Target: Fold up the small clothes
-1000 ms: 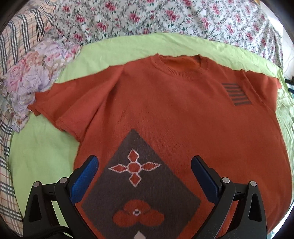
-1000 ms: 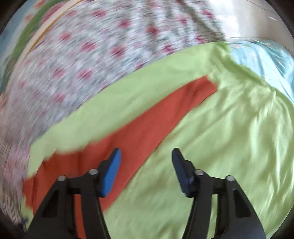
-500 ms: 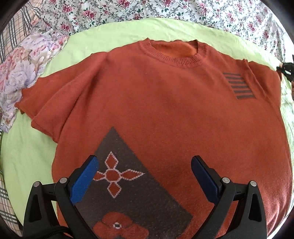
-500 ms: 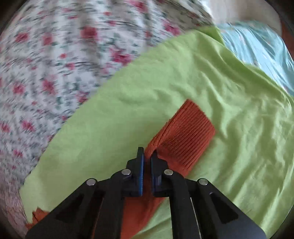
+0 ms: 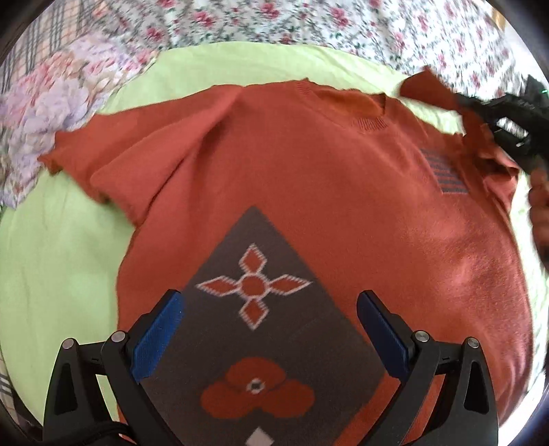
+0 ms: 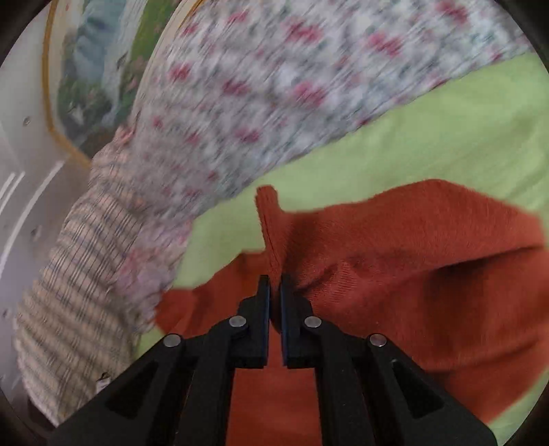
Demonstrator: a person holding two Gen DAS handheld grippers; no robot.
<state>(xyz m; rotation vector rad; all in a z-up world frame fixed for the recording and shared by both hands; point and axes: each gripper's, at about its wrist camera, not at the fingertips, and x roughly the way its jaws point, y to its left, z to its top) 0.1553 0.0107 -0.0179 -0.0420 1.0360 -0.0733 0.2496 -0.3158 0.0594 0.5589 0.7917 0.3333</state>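
Note:
An orange knitted T-shirt (image 5: pixel 308 178) with a dark diamond patch and flower motifs lies face up on a light green sheet (image 5: pixel 51 257). My left gripper (image 5: pixel 267 329) is open and empty, hovering over the shirt's lower front. My right gripper (image 6: pixel 274 295) is shut on the shirt's right sleeve (image 6: pixel 271 223) and holds its ribbed cuff lifted over the shirt's shoulder. In the left wrist view the right gripper (image 5: pixel 480 109) shows at the upper right with the lifted sleeve (image 5: pixel 429 89). The other sleeve (image 5: pixel 79 154) lies flat at the left.
A floral bedspread (image 5: pixel 308 20) lies behind the green sheet. A pastel floral pillow (image 5: pixel 51 103) and plaid cloth (image 6: pixel 79 274) lie at the left. A framed picture (image 6: pixel 92 68) hangs on the wall beyond.
My right gripper, shut on the sleeve cuff, has lifted it off the sheet and carried it inward over the shirt. The left gripper has shifted slightly and stays open.

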